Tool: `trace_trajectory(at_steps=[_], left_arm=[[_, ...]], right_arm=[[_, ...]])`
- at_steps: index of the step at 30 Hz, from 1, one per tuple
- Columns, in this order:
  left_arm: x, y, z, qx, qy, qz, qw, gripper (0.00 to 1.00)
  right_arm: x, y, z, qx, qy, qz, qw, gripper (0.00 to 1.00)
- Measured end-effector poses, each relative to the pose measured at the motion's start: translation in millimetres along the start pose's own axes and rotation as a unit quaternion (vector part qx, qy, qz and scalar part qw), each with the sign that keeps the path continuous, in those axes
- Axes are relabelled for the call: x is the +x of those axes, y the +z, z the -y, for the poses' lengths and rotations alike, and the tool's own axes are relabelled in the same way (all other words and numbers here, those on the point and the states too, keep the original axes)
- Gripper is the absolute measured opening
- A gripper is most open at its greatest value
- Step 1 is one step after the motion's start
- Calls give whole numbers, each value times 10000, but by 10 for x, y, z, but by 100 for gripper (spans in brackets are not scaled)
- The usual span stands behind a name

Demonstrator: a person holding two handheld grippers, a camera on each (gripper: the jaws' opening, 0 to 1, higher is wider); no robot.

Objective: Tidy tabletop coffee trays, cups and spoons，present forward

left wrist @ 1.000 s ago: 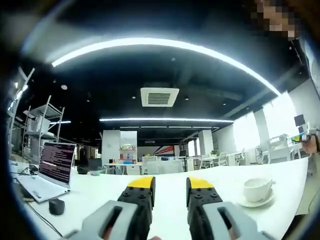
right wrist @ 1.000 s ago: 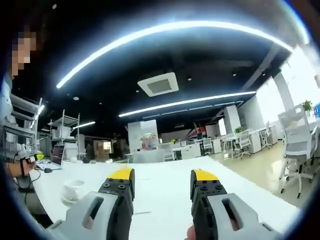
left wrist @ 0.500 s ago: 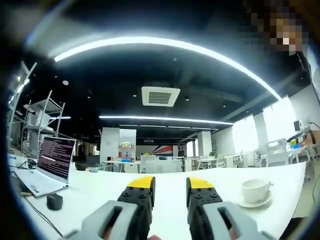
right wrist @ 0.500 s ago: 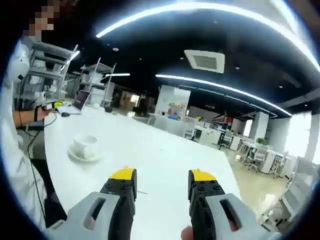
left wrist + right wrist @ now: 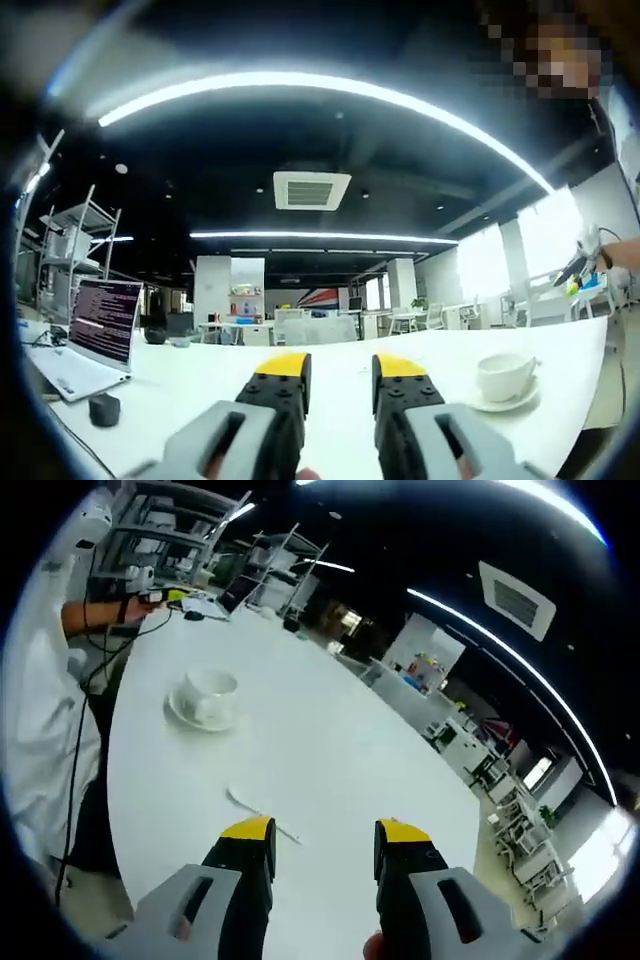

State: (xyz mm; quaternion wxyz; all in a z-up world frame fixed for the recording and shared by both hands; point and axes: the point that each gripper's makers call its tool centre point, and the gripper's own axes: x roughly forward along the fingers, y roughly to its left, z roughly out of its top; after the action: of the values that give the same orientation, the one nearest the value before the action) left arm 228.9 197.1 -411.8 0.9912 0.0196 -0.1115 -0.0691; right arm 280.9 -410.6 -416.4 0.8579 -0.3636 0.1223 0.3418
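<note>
A white cup [image 5: 503,376] sits on a white saucer [image 5: 504,404] on the white table [image 5: 200,385], to the right of my left gripper [image 5: 340,367], which is open and empty. In the right gripper view the same cup [image 5: 209,687] on its saucer [image 5: 201,713] stands far left. A small spoon [image 5: 258,813] lies flat on the table just ahead of my right gripper [image 5: 324,830], a little left of its left jaw. The right gripper is open with nothing between its jaws.
An open laptop [image 5: 92,330] and a dark mouse [image 5: 103,408] sit at the table's left end. A person in white [image 5: 45,700] stands at the table's left side. The table edge [image 5: 120,830] runs close on the left; office desks and chairs lie beyond.
The right gripper view has tipped down toward the table, so the spoon now shows just ahead of the jaws. The left gripper view has barely shifted. Both grippers stay open.
</note>
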Motion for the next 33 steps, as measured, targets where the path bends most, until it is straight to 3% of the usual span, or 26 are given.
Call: trace_trajectory(at_steps=[8,15,30,33], left_arm=[[-60,37,105,227,-143,-23,9996,28],[-119,-6,137,374,-152,-133,9991,28],[-210,-52,207,401,-222,-245,9986,29],[-225,-107,263,504,-336,-364,9975,29]], right_arm=[[241,27,-105,-573,904,-391,9935,37],[439,-85,-276,-1344,1653,-985,9721,34],[752,-178,-419,-1799,2286,-1392,9466,31],[818,-223,-464,-1935,2455,-1545,9372,31]])
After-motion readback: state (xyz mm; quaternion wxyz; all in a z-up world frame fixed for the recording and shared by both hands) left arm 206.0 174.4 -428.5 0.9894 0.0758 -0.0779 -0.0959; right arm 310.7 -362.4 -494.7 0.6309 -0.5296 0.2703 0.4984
